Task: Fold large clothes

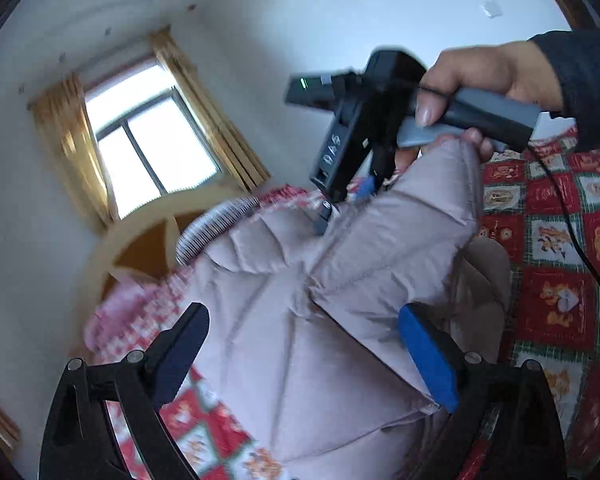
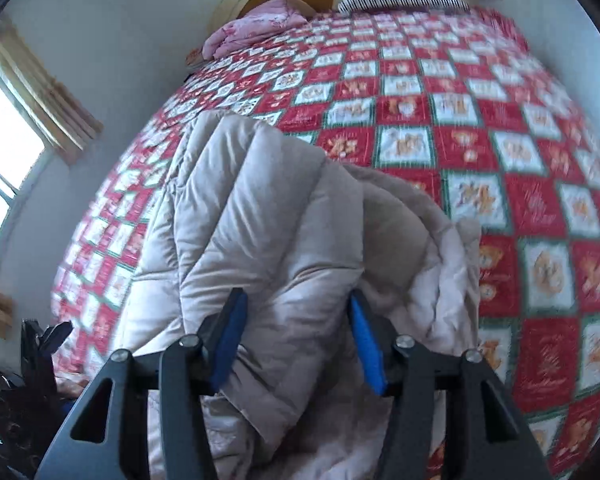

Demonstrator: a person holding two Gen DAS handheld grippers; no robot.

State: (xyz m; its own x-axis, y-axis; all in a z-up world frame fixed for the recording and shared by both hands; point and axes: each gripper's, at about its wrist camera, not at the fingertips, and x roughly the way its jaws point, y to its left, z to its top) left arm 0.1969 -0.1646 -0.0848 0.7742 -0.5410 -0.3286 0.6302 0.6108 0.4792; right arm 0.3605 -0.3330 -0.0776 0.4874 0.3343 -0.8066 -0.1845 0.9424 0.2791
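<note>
1. Both views are blurred towards their edges, and the dark clutter (image 2: 28, 380) at 8 o'clock in the right wrist view is too smeared to identify.
2. In the left wrist view the right gripper (image 1: 327, 210) reaches down into the jacket from 1 o'clock; its fingertips are sunk in the folds, so their grip cannot be told there. A hand (image 1: 484, 84) in a dark sleeve holds its handle, and a thin cable trails away towards 4 o'clock.
3. The right wrist view shows that gripper's own blue pads (image 2: 230, 344) set apart with a thick roll of jacket bulging between them and touching both.
4. The left gripper (image 1: 304, 354) stands spread wide. Its pads (image 1: 430, 360) sit either side of the jacket, one against the fabric's edge; the other appears clear of it.
5. The padded jacket (image 2: 268, 216) is pale beige, quilted in broad puffy panels, doubled over into a bulky heap. A smoother lining shows at 3 o'clock of the bundle.
6. It lies on a bed with a red and white checked quilt (image 2: 440, 112), towards the near-left part.
</note>
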